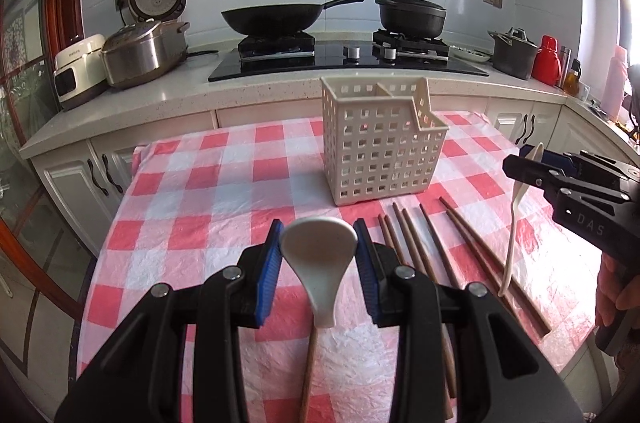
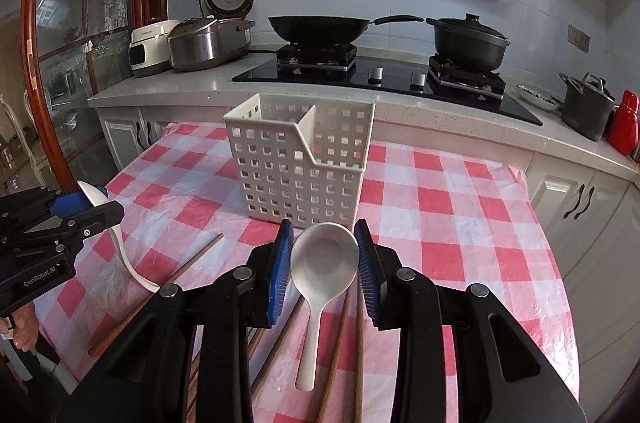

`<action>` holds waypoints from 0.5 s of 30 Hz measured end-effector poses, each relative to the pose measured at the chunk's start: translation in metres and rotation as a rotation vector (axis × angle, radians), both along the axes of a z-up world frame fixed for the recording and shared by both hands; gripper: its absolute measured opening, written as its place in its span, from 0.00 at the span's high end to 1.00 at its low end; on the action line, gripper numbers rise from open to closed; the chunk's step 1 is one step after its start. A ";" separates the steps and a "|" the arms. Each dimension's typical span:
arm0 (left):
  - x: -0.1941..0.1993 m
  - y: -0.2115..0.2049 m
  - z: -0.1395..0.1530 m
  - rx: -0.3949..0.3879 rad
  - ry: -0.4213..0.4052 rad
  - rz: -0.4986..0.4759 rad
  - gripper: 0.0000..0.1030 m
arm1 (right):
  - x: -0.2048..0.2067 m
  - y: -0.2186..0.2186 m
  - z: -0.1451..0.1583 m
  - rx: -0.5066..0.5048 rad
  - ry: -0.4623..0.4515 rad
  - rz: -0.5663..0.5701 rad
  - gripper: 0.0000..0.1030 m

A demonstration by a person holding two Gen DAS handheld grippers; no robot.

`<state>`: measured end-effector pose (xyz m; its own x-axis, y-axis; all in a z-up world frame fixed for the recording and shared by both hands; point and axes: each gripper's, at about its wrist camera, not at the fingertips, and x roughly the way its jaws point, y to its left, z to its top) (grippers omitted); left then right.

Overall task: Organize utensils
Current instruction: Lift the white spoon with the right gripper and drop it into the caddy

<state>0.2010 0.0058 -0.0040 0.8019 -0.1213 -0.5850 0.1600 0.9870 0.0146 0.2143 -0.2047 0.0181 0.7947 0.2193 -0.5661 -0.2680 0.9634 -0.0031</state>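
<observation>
My left gripper [image 1: 319, 235] is shut on the bowl of a white spoon [image 1: 320, 271], whose handle hangs down toward the camera above the checked cloth. My right gripper [image 2: 323, 239] is shut on the bowl of a second white spoon [image 2: 325, 263] in the same way. Each view also shows the other hand: the right gripper [image 1: 534, 159] with its spoon handle [image 1: 513, 223] dangling, and the left gripper [image 2: 94, 201] with its spoon [image 2: 124, 251]. A cream perforated two-compartment basket [image 1: 380, 151] [image 2: 296, 167] stands upright just beyond both grippers. Several brown chopsticks [image 1: 420, 243] [image 2: 192, 263] lie on the cloth beneath.
The table under the red-and-white checked cloth [image 1: 200, 207] stands against a kitchen counter [image 1: 160, 95]. On the counter are a hob with a wok [image 1: 276, 17] and a lidded pot [image 1: 412, 15], plus rice cookers [image 1: 144, 55] at left. A hand [image 1: 616, 283] grips the right tool.
</observation>
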 end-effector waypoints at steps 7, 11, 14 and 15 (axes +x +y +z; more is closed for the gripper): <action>0.041 -0.012 0.048 -0.002 -0.013 -0.067 0.67 | 0.046 -0.008 0.034 0.016 -0.087 -0.038 0.69; 0.070 -0.022 0.086 0.026 -0.052 -0.086 0.67 | 0.081 -0.011 0.059 0.034 -0.129 -0.063 0.69; 0.093 -0.028 0.112 0.036 -0.091 -0.086 0.67 | 0.103 -0.010 0.075 0.047 -0.167 -0.069 0.69; 0.102 -0.030 0.120 0.040 -0.104 -0.085 0.67 | 0.110 -0.009 0.078 0.053 -0.179 -0.070 0.69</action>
<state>0.3029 -0.0244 0.1161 0.8461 -0.1699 -0.5052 0.2388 0.9682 0.0742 0.3246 -0.2138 0.0964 0.8959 0.1858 -0.4035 -0.2002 0.9797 0.0065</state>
